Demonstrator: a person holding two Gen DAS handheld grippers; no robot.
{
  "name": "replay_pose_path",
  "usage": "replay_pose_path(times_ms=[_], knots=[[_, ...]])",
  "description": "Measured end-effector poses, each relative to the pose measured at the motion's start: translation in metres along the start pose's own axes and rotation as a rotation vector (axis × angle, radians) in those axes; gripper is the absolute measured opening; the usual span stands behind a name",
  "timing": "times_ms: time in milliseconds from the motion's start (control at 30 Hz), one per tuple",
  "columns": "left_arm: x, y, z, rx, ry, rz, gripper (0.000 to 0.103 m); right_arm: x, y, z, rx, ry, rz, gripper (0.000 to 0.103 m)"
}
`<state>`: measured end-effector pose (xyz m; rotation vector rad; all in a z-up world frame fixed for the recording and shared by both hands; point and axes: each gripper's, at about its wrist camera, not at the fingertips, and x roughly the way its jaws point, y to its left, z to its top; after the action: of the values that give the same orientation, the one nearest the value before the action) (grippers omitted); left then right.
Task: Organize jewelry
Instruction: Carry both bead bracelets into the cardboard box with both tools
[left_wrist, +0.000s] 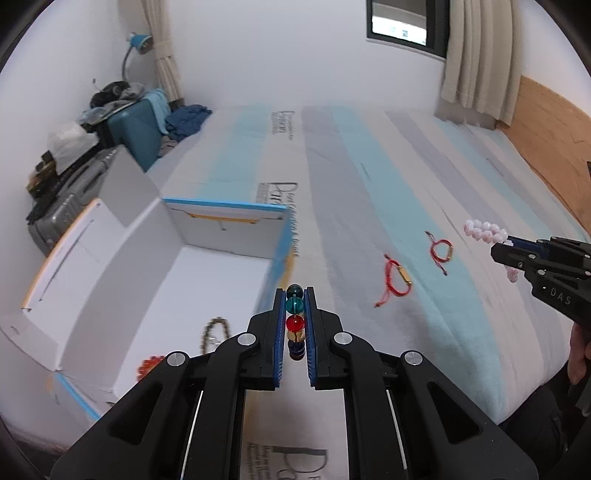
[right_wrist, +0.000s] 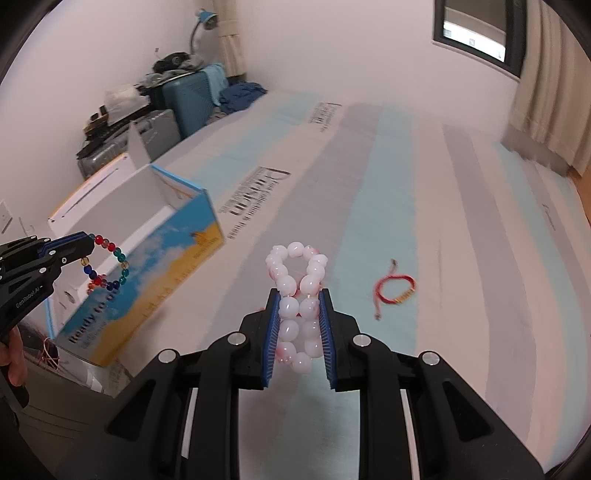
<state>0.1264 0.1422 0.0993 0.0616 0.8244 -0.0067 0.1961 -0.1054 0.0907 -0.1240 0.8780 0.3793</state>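
My left gripper (left_wrist: 294, 295) is shut on a bracelet of coloured glass beads (left_wrist: 295, 322), held in the air above the near corner of the open white box (left_wrist: 229, 236). From the right wrist view that coloured bracelet (right_wrist: 107, 266) hangs as a loop from the left gripper (right_wrist: 86, 240). My right gripper (right_wrist: 298, 293) is shut on a pink-white bead bracelet (right_wrist: 297, 291), lifted off the striped bed cover. In the left wrist view the pink bracelet (left_wrist: 485, 230) sticks out of the right gripper (left_wrist: 504, 248). Two red cord bracelets (left_wrist: 397, 282) (left_wrist: 441, 251) lie on the cover.
Inside the box lie a dark bead chain (left_wrist: 214, 334) and an orange bead piece (left_wrist: 149, 363). One red cord bracelet (right_wrist: 393, 288) shows right of the right gripper. Suitcases and clothes (left_wrist: 125, 122) are piled at the far left wall. A wooden headboard (left_wrist: 554, 140) stands at right.
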Motion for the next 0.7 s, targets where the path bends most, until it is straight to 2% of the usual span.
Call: replay_pose_path(times_ms=[367,700], knots=[[-0.030,0.073,-0.006,-0.077,-0.008,0.062,0.009,0.000,0.085,0.028,-0.099,-0.017,0.065,0.019],[-0.033,0.121,-0.023,-0.129,0.007,0.057,0.009,0.010,0.166,0.037,-0.193,-0.009,0.107,0.020]])
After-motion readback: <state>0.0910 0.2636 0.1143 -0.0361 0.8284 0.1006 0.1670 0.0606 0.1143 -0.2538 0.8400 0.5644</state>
